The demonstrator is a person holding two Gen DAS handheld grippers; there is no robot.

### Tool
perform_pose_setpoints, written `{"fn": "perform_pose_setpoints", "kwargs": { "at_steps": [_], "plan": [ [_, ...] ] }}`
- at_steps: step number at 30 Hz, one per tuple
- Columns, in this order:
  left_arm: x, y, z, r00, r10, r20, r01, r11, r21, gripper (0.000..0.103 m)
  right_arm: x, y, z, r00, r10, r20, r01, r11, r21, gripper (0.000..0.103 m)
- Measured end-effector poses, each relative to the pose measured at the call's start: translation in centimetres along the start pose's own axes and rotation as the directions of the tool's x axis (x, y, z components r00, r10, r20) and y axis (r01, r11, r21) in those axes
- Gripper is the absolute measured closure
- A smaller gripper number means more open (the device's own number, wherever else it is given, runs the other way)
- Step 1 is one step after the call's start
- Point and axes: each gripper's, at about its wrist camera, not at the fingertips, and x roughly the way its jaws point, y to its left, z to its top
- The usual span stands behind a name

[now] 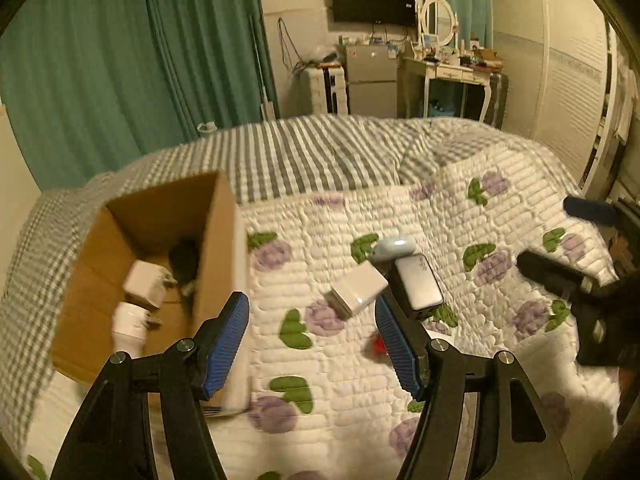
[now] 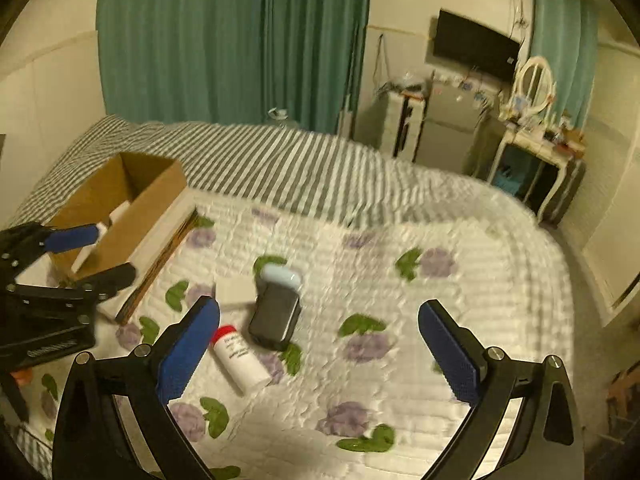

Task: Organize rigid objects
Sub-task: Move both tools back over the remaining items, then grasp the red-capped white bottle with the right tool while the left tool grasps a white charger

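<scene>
Each tool: black frame, ribbed blue pads, silver round screws

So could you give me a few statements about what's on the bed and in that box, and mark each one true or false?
1. The cardboard box already holds white items. True.
2. The left gripper clutches the bottle. False: its jaws stand open, holding nothing.
3. A red-capped white bottle lies on the quilt. True.
4. The dark power bank is inside the box. False: it lies on the quilt.
5. The right gripper is open. True.
</scene>
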Motion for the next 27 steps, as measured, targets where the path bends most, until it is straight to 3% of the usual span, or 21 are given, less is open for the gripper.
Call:
{"fn": "perform_pose_setpoints", "kwargs": {
  "at_steps": [5,8,14,18,22,25,27],
  "plan": [
    [2.9,-1.3,-1.8,0.999,0.021,-0.025,-0.020,0.999,0.046,0.035,4.7,1.1,-2.9,0.993,0.046,-0.112,-0.053,0.997,-0.060,0.005],
    [4.6,-1.6,-2.6,0.999,0.002,-0.044,0.001,0.998,0.059,0.035,7.2,1.6,-4.3,0.976,0.096,-0.197,-0.109,0.993,-0.054,0.021],
    [6.9,-1.3,-3.2,0.996,-0.017,-0.083,0.024,0.997,0.077,0.035,9.0,3.5,-4.8,0.938,0.167,-0.304,-0.211,0.970,-0.119,0.031],
    [7.2,-1.0,-3.1,0.996,-0.027,-0.084,0.035,0.996,0.088,0.035,11.4,5.8,-5.3,0.897,0.178,-0.405,-0.272,0.944,-0.188,0.053],
    [7.6,-1.2,-3.0,0.996,-0.018,-0.091,0.026,0.995,0.094,0.035,13.0,6.8,-5.3,0.881,0.177,-0.439,-0.293,0.933,-0.211,0.059],
    [7.8,-1.2,-2.9,0.995,-0.014,-0.096,0.023,0.996,0.090,0.035,14.0,6.4,-5.1,0.866,0.217,-0.450,-0.318,0.934,-0.161,0.061],
    [8.0,-1.2,-2.8,0.995,-0.009,-0.099,0.018,0.996,0.090,0.035,13.9,6.0,-5.1,0.867,0.228,-0.442,-0.318,0.938,-0.140,0.062]
  ]
}}
